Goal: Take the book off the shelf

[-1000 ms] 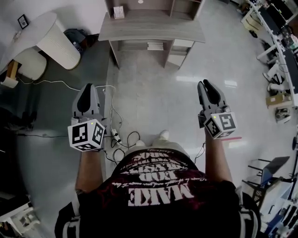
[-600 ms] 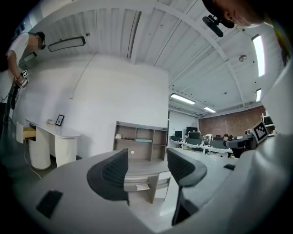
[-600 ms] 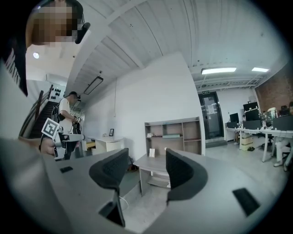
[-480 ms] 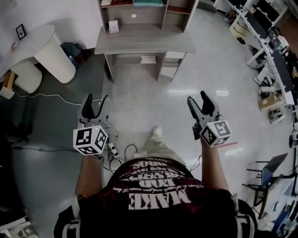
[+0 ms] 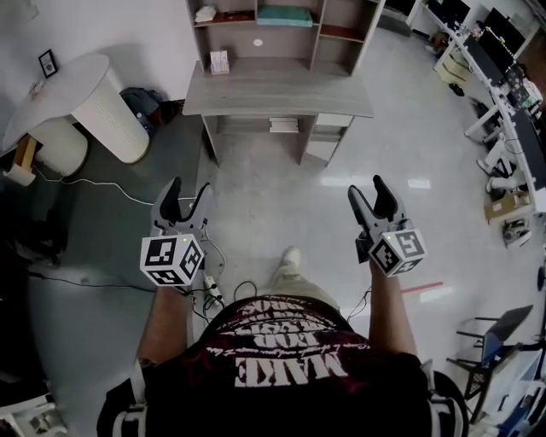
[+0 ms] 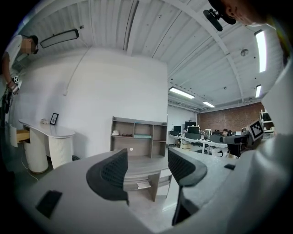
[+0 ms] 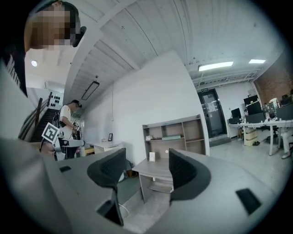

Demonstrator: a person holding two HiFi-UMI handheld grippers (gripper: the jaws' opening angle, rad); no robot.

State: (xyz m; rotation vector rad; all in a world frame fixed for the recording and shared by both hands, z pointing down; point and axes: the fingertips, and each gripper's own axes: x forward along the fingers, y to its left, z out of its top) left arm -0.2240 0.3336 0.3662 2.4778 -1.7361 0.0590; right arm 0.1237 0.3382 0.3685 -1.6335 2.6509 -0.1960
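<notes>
A teal book lies flat on the middle shelf of a grey desk-and-shelf unit across the floor from me. Both gripper views also show the book, far off. My left gripper and right gripper are held level in front of the person's body, well short of the desk. Their jaws have just been opening and now stand open. Nothing is between the jaws of the left gripper or the right gripper.
A white round-ended table and a dark bag stand at the left. Cables trail over the floor by the person's feet. Office desks line the right side. A small white card stands on the desktop. Another person stands off to the side.
Both grippers were shut and are now open. Both sit lower in the head view, and the shelves with the teal book have come into it.
</notes>
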